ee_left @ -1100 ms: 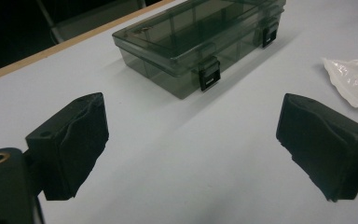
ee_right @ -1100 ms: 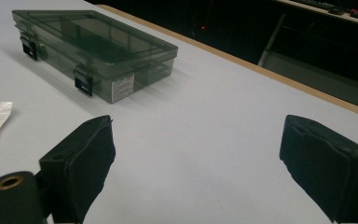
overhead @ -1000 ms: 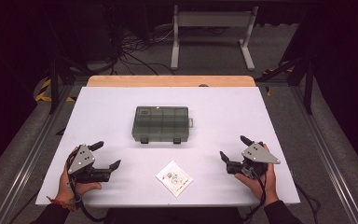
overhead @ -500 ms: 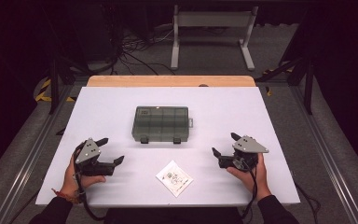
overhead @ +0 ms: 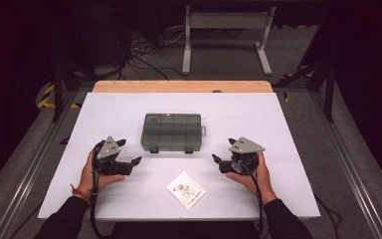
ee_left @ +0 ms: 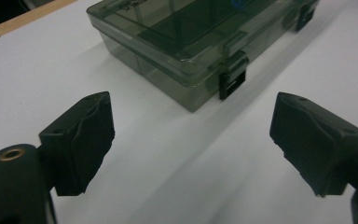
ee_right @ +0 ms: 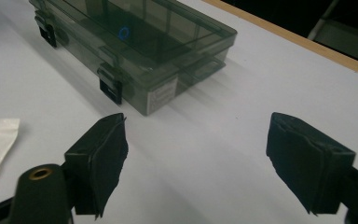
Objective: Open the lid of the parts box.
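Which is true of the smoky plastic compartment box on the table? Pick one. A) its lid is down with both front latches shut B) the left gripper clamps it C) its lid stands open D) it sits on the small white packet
A: the compartment box lies flat with its lid down and both black latches closed on its front edge, apart from both grippers and from the packet.

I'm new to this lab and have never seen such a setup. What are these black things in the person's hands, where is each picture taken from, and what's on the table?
A person holds a two-jaw tool in each hand: the left gripper and the right gripper. The high view looks down on the white table from above. The two gripper views come from cameras riding on each tool, looking out between its black jaws. On the table lie a smoky clear plastic box, lid shut with two black latches on its front, and a small flat packet. Both grippers are open and hold nothing; their jaws have just been closing a little, with nothing between them.
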Demonstrator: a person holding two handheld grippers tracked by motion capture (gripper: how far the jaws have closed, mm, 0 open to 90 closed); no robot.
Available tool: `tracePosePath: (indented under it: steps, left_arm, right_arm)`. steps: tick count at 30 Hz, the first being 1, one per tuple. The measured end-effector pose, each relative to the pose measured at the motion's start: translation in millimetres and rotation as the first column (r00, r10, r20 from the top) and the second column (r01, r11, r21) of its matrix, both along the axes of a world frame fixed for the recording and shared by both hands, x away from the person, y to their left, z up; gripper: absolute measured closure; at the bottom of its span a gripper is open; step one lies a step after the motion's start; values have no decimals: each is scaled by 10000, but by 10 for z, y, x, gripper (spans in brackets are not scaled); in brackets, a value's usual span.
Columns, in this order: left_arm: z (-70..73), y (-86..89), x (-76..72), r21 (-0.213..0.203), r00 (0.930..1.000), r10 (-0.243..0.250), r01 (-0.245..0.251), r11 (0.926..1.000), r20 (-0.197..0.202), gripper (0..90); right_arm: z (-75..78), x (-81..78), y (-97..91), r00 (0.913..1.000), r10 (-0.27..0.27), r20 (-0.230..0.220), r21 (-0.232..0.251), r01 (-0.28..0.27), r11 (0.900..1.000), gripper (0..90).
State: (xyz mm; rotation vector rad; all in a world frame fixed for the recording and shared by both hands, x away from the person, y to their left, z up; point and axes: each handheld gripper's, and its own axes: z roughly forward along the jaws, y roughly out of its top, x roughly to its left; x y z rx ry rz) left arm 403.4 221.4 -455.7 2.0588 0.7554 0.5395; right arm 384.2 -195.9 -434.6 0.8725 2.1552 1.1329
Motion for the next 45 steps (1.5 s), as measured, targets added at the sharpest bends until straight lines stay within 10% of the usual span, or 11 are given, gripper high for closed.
tracePosePath:
  steps: [15,45]
  left_arm:
    - [-39,-198,378,-239,9960,-261,241,9994,-853,306]
    - [3,-171,291,-254,9916,-455,428,9988,-1211,574]
  right_arm:
    - [-126,424,447,9877,364,-1519,411,-305,9987,314]
    - [-113,309,546,9929,228,-1165,-269,-261,9993,692]
